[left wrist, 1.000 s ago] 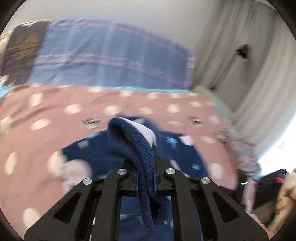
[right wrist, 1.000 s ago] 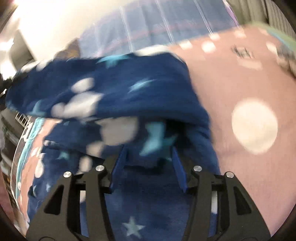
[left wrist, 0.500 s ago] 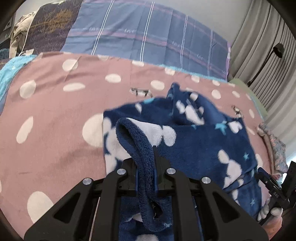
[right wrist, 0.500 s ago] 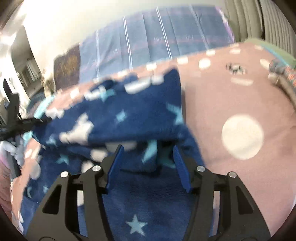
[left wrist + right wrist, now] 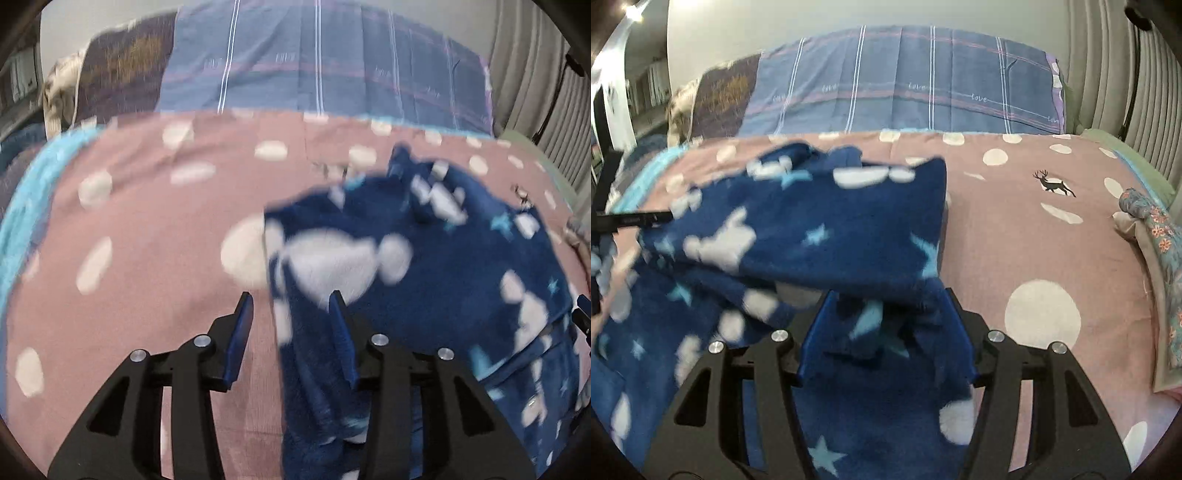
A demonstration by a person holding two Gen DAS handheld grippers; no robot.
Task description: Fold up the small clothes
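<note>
navy star-print fleece garment (image 5: 827, 236) lying folded on pink polka-dot bedspread (image 5: 140, 229), left gripper (image 5: 290, 308) jaws just opened, fabric edge loose between them, right gripper (image 5: 886, 299) widening around a fold, floral cloth (image 5: 1156, 236) only in right view

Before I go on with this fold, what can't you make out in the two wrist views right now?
- Left view: the fleece is motion-blurred; whether the open left gripper, whose jaws have just been opening, touches its edge is unclear.
- Right view: the fleece's folded flap covers the right gripper's fingertips, whose jaws have just been opening; contact is unclear.
- Both views: the fleece's near end is cut off by the bottom edge.
- Right view: the floral cloth runs off the right edge.
</note>
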